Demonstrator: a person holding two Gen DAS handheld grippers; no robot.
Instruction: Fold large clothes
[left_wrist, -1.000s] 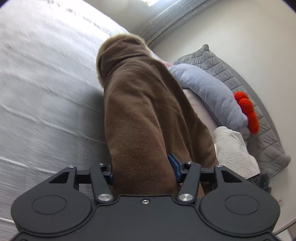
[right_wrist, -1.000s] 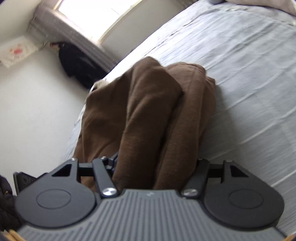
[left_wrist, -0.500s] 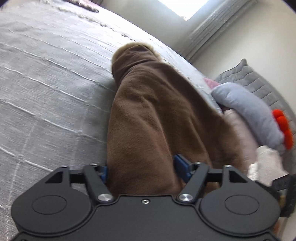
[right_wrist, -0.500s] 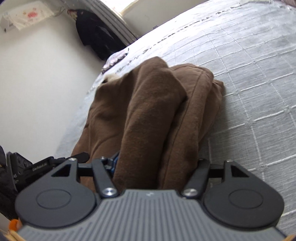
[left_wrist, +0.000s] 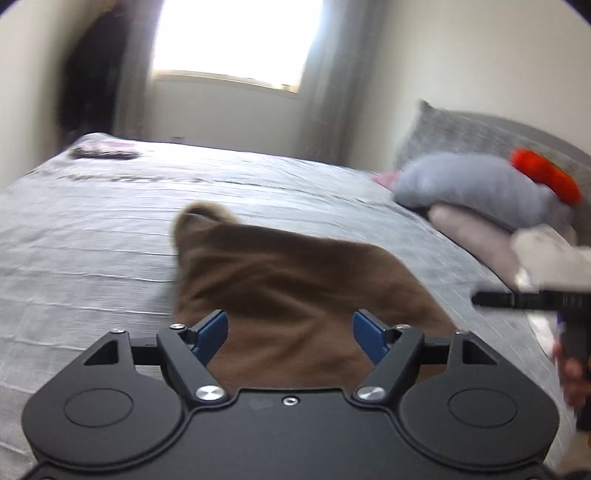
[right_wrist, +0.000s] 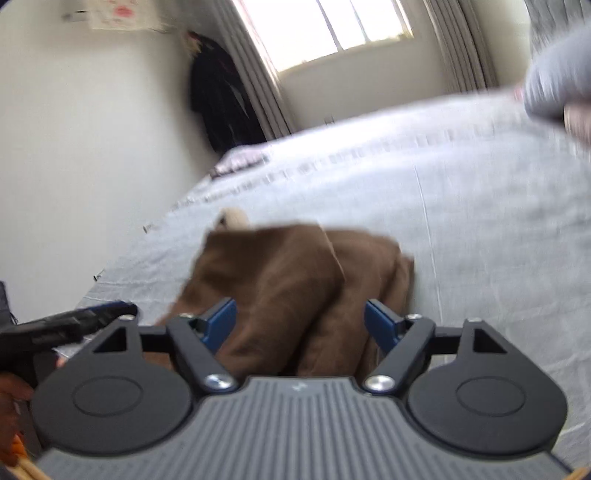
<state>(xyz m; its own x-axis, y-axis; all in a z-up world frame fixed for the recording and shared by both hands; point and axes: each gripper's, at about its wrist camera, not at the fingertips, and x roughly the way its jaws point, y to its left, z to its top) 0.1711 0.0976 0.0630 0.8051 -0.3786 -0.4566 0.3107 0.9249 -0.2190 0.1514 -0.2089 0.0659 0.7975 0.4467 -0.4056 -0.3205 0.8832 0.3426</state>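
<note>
1. The left gripper (left_wrist: 290, 332) is being held low over the near edge of the bed (left_wrist: 92, 236), its jaws spread wide. Brown cloth is showing between the blue pads (left_wrist: 212, 328), but nothing is being pinched.

2. The right gripper (right_wrist: 299, 325) is being carried in the same way, jaws wide apart and gripping nothing, with the cloth lying below and beyond the gap.

3. The brown garment (left_wrist: 295, 280) is lying on the grey bedspread, just ahead of both grippers. In the right wrist view it is bunched into two thick rolls (right_wrist: 295, 291) side by side. A pale fleecy lining (right_wrist: 232, 218) is peeking out at its far end.

4. The garment is being judged soft, thick and fairly heavy. It will probably sag and drag when lifted, and a bite on one layer will likely let the rest slide. A hold at the two near corners, through all the layers, is being favoured.

5. Both views are being smeared by motion, so the exact edges of the garment cannot be told; the fold is possibly only half made.

6. Further off, a grey cushion (left_wrist: 476, 184) with a red-orange toy (left_wrist: 546, 177) is lying at the headboard side.

7. The bright window (left_wrist: 236, 40) and its curtains are closing the far wall.
</note>
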